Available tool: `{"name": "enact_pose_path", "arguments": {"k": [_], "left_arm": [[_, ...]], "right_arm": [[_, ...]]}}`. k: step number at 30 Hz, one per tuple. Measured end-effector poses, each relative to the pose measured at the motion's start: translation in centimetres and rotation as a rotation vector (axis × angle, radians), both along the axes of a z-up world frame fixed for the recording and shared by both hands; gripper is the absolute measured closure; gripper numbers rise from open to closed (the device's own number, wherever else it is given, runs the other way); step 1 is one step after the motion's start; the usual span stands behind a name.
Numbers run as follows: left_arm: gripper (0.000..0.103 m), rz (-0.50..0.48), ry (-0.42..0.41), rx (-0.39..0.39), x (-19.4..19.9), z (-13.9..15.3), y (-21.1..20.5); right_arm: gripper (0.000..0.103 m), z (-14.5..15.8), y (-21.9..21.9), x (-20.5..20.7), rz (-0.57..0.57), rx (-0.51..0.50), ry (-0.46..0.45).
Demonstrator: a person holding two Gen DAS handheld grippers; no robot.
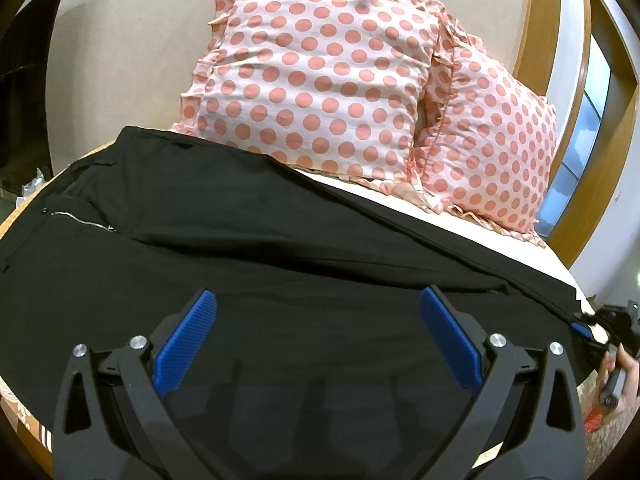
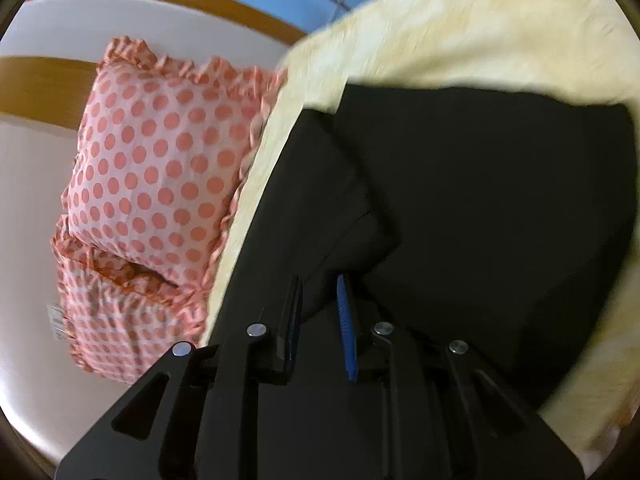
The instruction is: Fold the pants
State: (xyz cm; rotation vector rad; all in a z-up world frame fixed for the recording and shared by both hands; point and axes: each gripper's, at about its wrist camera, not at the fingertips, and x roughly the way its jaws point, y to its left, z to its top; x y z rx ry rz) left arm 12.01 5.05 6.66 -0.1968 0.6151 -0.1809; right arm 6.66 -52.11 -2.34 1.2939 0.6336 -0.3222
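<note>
Spread over a pale cream bedsheet (image 2: 460, 20), the black fabric pants (image 1: 280, 240) are laid lengthwise, waistband and silver zipper (image 1: 82, 220) at the left, legs running right. At the leg end, cloth is pinched between the narrowly set jaws of the right gripper (image 2: 320, 320), where a bunched fold is seen. The left gripper (image 1: 316, 336) is held over the thigh area, jaws spread wide, nothing grasped. A single layer may be caught (the view is blurred), so the legs could be dragged askew. Two pink polka-dot ruffled pillows (image 1: 320, 72) lie close behind and might be snagged by lifted fabric.
</note>
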Motion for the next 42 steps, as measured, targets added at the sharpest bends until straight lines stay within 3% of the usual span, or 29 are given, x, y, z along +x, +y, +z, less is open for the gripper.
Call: {"name": "enact_pose_path", "arguments": {"k": [5, 7, 9, 11, 16, 19, 23, 24, 29, 34, 38, 42], "left_arm": [[0.002, 0.027, -0.006, 0.01, -0.1, -0.2, 0.3], [0.002, 0.037, -0.003, 0.011, 0.0, -0.2, 0.5], [0.002, 0.039, -0.007, 0.015, 0.0, -0.2, 0.6], [0.002, 0.041, -0.008, 0.02, 0.2, -0.2, 0.4], [0.002, 0.017, -0.009, 0.022, 0.0, -0.2, -0.2], [0.002, 0.025, -0.019, 0.039, -0.3, -0.2, -0.2], [0.002, 0.048, -0.058, 0.047, -0.5, 0.0, 0.5], [0.002, 0.052, -0.064, 0.049, -0.4, 0.1, 0.6], [0.002, 0.009, -0.102, 0.045, 0.1, 0.9, 0.8], [0.002, 0.027, -0.076, 0.126, 2.9, 2.8, 3.0], [0.002, 0.066, 0.005, 0.029, 8.5, 4.0, 6.7], [0.002, 0.146, 0.097, 0.029, 15.6, 3.2, 8.6]], "right_arm": [[0.082, -0.2, 2.6, 2.2, 0.08, 0.04, -0.021], [0.081, -0.5, 3.3, 2.5, 0.1, 0.118, -0.025], [0.068, -0.3, 4.3, 2.7, 0.132, 0.174, -0.009], [0.058, 0.3, 4.7, 3.1, 0.142, 0.149, -0.002], [0.057, 0.9, 3.9, 5.5, 0.088, 0.053, 0.041], [0.059, 1.1, 3.0, 4.7, -0.006, -0.008, 0.014], [0.097, -0.1, 1.9, 2.5, -0.118, -0.029, -0.021], [0.1, -0.6, 1.7, 2.3, -0.123, -0.019, -0.038], [0.1, -0.8, 1.0, 2.3, -0.094, -0.006, -0.185], [0.1, 1.6, 1.1, -0.4, -0.045, -0.056, -0.352], [0.1, 1.8, 0.8, -3.6, -0.046, -0.073, -0.425], [0.1, 0.3, 0.3, -4.2, -0.061, -0.055, -0.397]]}}
